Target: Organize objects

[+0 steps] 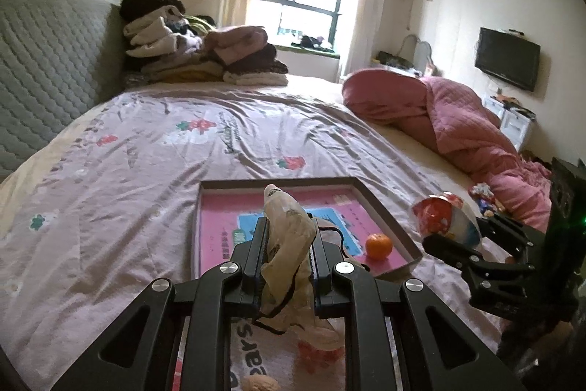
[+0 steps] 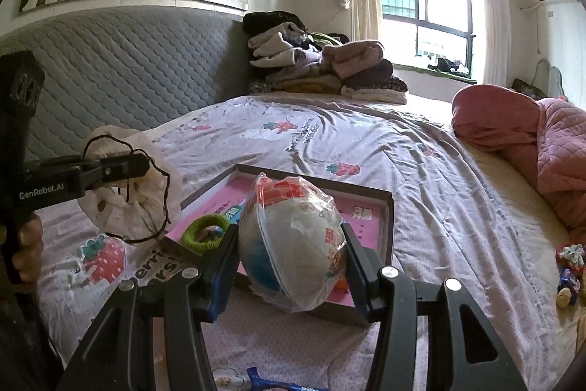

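Observation:
My left gripper (image 1: 289,226) is shut on a cream cloth pouch (image 1: 289,244) with a dark drawstring, held above the near edge of a shallow pink-lined tray (image 1: 384,207). In the tray lie a small orange (image 1: 378,245) and a green hair ring (image 2: 205,233). My right gripper (image 2: 289,233) is shut on a round, plastic-wrapped bowl pack (image 2: 293,244), red and white on top, held over the tray's (image 2: 389,218) near side. The left gripper (image 2: 141,167) and its pouch (image 2: 124,211) show at the left of the right wrist view. The right gripper (image 1: 454,233) and its pack (image 1: 445,218) show at the right of the left wrist view.
Everything is on a bed with a strawberry-print sheet (image 1: 146,171). A pile of folded clothes (image 2: 322,68) sits by the grey quilted headboard (image 2: 128,68). A pink quilt (image 1: 457,120) lies bunched on the right. Small wrapped items (image 2: 569,266) lie near it, and a blue packet (image 2: 271,383) near me.

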Demonstrator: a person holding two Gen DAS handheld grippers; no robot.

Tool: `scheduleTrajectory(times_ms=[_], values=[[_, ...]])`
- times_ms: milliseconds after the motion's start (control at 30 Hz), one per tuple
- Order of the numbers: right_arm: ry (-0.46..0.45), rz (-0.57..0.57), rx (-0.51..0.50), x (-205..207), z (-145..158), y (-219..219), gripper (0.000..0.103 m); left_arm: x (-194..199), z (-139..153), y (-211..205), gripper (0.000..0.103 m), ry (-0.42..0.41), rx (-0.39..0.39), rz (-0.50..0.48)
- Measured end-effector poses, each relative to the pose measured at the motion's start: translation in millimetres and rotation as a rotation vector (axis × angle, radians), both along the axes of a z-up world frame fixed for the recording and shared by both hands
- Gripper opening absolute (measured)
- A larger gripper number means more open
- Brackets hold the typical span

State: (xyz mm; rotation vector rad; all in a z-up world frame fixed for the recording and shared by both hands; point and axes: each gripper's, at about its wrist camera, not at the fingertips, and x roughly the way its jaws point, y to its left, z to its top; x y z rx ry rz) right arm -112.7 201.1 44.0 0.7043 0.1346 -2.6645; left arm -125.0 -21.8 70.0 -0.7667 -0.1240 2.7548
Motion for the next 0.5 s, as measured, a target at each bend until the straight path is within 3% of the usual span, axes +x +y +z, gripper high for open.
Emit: scheduleTrajectory(times_ms=[500], values=[[0.038, -0.023, 0.011, -19, 17, 0, 0.053, -8, 6, -18, 0.019, 0.062, 0.000, 0.072]])
